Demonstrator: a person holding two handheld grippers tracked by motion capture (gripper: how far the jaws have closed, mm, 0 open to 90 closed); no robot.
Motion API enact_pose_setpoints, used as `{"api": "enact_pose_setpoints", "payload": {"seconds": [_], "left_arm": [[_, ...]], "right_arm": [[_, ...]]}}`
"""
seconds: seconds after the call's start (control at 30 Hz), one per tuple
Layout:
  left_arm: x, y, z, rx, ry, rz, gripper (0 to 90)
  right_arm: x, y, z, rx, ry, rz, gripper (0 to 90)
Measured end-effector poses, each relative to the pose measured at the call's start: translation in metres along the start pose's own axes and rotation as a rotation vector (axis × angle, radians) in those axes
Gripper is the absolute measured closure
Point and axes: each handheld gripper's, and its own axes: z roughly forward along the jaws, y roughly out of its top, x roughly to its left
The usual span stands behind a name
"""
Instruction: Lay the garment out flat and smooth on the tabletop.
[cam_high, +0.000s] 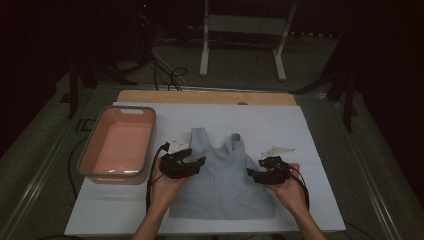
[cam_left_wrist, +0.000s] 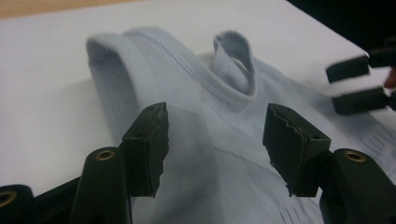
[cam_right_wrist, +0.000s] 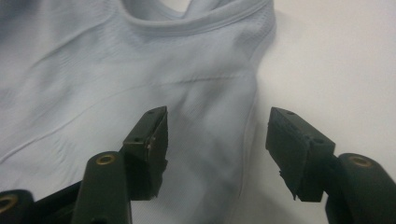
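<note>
Pale blue tank top (cam_high: 222, 175) flat on white table (cam_high: 310, 130), left gripper (cam_high: 200, 162) and right gripper (cam_high: 251, 174) over it, fingers apart.

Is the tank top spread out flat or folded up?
Spread out: the tank top lies open on the white sheet, hem and body unfolded, though one strap curls upward.
</note>
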Motion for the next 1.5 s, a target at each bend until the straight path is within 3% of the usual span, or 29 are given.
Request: {"api": "enact_pose_setpoints", "payload": {"seconds": [0.17,0.37,0.43,0.5,0.6,0.87,1.17,1.5], "left_arm": [[-0.005,-0.005,0.004,0.014,-0.014,0.009,41.3],[-0.013,0.005,0.008,0.005,-0.033,0.029,41.8],[-0.016,0.010,0.012,0.006,-0.042,0.040,42.1],[-0.019,0.015,0.017,0.011,-0.049,0.055,42.4],[-0.025,0.023,0.026,0.017,-0.055,0.071,42.7],[-0.031,0.038,0.053,0.046,-0.062,0.084,43.5],[-0.031,0.046,0.068,0.055,-0.072,0.055,43.5],[-0.031,0.049,0.078,0.060,-0.087,0.039,43.6]], "right_arm": [[-0.009,0.002,0.015,0.029,-0.025,0.039,43.7],[-0.017,0.002,0.030,0.066,-0.001,0.101,49.0],[-0.018,0.002,0.032,0.071,0.020,0.122,57.9],[-0.017,0.002,0.032,0.065,0.055,0.131,74.4],[-0.013,0.003,0.028,0.043,0.057,0.102,84.4],[0.003,0.007,0.012,-0.065,0.087,0.025,84.8],[0.015,0.008,0.007,-0.111,0.156,-0.021,84.9],[0.031,0.010,0.006,-0.144,0.222,-0.130,85.2]]}}
